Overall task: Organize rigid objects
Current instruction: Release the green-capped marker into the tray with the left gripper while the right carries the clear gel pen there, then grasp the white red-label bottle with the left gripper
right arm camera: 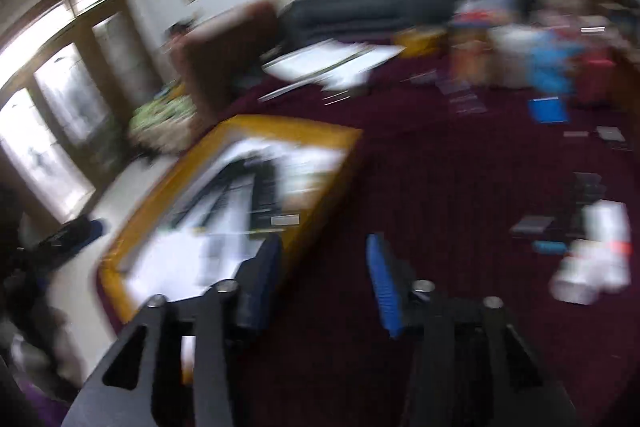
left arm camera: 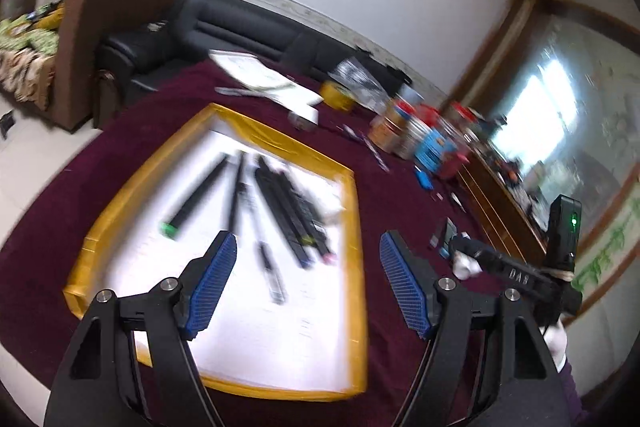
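A white tray with a yellow taped rim (left arm camera: 354,211) lies on the maroon tablecloth and holds several dark pens and markers (left arm camera: 288,211), one with a green cap (left arm camera: 170,229). My left gripper (left arm camera: 306,247) is open and empty, hovering above the tray's near half. The other handheld gripper body (left arm camera: 516,273) shows at the right of that view. In the blurred right wrist view my right gripper (right arm camera: 324,247) is open and empty above the cloth, just right of the tray (right arm camera: 316,203). Small dark and blue items (right arm camera: 548,247) lie on the cloth to its right.
Papers (left arm camera: 264,75), a yellow tape roll (left arm camera: 338,95), jars and boxes (left arm camera: 420,131) crowd the table's far side. A white object (right arm camera: 596,251) lies at the right. A black sofa (left arm camera: 240,27) and a brown armchair (left arm camera: 92,39) stand beyond the table.
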A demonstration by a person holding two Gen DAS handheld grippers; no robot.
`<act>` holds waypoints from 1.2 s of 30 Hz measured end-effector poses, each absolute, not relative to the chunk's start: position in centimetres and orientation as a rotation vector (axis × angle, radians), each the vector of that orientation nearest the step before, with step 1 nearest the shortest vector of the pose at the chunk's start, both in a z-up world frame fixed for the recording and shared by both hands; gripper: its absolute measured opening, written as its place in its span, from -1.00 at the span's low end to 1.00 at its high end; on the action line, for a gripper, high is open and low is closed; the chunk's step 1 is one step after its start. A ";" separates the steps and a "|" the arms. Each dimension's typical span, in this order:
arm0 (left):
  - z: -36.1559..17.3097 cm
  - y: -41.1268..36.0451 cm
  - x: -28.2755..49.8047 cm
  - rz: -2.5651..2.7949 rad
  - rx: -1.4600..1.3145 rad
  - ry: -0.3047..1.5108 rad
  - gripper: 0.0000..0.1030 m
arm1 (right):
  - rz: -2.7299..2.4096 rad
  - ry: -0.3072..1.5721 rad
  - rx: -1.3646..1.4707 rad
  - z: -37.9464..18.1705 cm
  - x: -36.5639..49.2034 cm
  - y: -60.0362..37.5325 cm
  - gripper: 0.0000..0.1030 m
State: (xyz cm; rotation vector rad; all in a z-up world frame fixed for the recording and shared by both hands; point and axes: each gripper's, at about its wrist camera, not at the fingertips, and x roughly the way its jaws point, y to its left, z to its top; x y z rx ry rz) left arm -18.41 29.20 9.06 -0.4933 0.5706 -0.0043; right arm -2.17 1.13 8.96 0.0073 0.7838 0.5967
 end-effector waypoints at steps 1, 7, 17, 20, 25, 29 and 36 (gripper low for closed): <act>9.1 28.1 -18.1 -0.025 -0.480 0.580 0.44 | 0.544 0.774 0.013 8.9 -2.0 -1.3 -0.09; 8.6 18.9 -15.9 -0.249 -0.391 0.667 0.44 | 0.151 0.812 0.215 6.5 1.3 -18.0 -0.08; 8.6 15.3 -15.3 -0.253 -0.342 0.743 0.44 | 0.311 0.994 0.220 1.2 5.0 -16.7 -0.09; 8.5 15.5 -15.3 -0.237 -0.345 0.753 0.44 | 0.460 0.995 0.135 1.2 3.2 -12.4 -0.09; 8.1 15.2 -15.2 -0.252 -0.334 0.761 0.44 | 0.533 0.958 0.235 2.4 1.5 -13.8 -0.09; 6.7 14.1 -14.2 -0.282 -0.331 0.808 0.43 | 0.428 0.883 0.313 3.6 1.7 -18.3 -0.09; 5.5 11.3 -12.8 -0.343 -0.308 0.887 0.43 | 0.232 0.868 0.406 2.8 5.9 -21.2 -0.09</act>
